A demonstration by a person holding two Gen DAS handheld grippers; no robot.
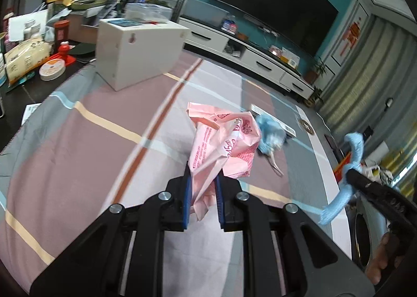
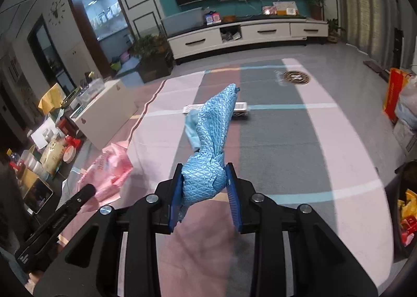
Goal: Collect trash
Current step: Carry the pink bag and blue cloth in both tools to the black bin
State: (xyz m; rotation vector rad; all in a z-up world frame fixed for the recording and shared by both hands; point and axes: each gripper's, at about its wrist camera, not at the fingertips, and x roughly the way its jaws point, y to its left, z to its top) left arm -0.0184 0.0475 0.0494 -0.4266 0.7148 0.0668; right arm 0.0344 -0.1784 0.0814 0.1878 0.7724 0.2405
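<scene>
Left claw [image 1: 203, 185]: clamped on the gathered neck of pink plastic bag [image 1: 221, 140], with the bag body extending forward from the tips over the striped cloth-covered table [image 1: 78, 140]. Right claw [image 2: 206, 185]: closed on bunched blue cloth [image 2: 211, 145], long axis running forward and upward from the pads. Seen from the right wrist, bag lies to the left and lower, near but apart. Probable next move: carry cloth leftward to the bag mouth. Mouth orientation not discernible. Further item, small flat packet [image 2: 241, 107], remains ahead on table, nearer the right claw.
</scene>
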